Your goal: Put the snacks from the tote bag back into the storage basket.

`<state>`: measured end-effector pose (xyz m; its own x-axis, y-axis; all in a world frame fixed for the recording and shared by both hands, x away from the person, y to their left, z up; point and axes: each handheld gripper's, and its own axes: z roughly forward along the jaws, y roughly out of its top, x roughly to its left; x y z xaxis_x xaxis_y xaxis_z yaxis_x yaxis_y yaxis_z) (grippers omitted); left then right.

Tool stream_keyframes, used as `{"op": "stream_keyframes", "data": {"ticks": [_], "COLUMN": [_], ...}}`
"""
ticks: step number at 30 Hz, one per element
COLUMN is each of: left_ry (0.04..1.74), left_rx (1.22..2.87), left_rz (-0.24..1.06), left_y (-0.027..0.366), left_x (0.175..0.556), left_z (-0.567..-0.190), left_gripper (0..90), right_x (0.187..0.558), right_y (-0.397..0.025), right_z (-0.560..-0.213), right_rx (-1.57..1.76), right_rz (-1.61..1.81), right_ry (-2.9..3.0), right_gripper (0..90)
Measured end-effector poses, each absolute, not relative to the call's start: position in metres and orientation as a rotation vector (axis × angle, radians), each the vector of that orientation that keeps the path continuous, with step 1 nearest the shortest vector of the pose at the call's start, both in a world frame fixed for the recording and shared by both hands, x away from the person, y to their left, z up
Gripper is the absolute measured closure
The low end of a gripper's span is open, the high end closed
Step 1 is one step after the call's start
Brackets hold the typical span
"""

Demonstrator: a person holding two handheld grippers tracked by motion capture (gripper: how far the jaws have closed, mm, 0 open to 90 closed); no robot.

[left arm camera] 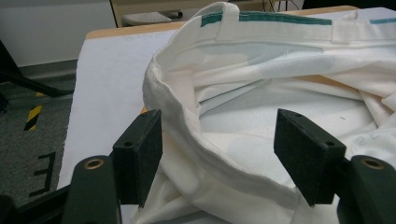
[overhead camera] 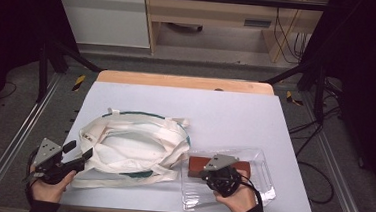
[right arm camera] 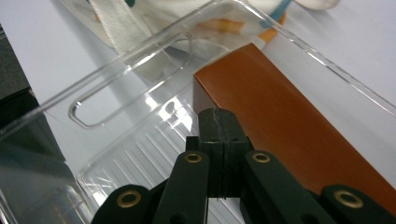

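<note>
Covering the centre of the high view, the white table [overhead camera: 235, 114] carries everything, listed here from largest down. Cloth bag [overhead camera: 133, 147]: lower left of centre, mouth gaping upward, straps trailing toward the lower edge; nothing visible inside it. Clear plastic tray [overhead camera: 259, 163]: lower right, just beside the bag, holding one thing, the brown box [overhead camera: 222, 166]. The box's long axis runs left to right across the frame, its left end nearest the bag. My left gripper [left arm camera: 217, 149] stands released at the frame's lower left, jaws spread either side of the bag's near rim, the rim between the pads but not pinched. My right gripper [right arm camera: 218, 140] sits lower right, clenched on nothing, its joined tips resting at the box's near edge, whether touching I cannot tell. Judgement: the box lies directly ahead of my right gripper, the nearer one, and must travel leftward into the bag's mouth.
</note>
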<state>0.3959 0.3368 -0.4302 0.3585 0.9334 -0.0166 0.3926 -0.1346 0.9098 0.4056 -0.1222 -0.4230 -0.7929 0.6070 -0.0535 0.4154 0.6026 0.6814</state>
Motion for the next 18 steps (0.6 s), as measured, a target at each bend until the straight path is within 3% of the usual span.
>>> {"op": "stream_keyframes", "data": {"ticks": [18], "left_ry": [1.189], "left_rx": [1.714], "left_rz": [0.746], "left_y": [0.337], "left_x": [0.396], "left_z": [-0.430], "left_gripper": [32.9], "right_x": [0.411], "right_y": [-0.101], "right_z": [-0.418], "right_rx": [0.859], "right_rz": [0.907], "right_ry": [2.566], "right_gripper": [89.8]}}
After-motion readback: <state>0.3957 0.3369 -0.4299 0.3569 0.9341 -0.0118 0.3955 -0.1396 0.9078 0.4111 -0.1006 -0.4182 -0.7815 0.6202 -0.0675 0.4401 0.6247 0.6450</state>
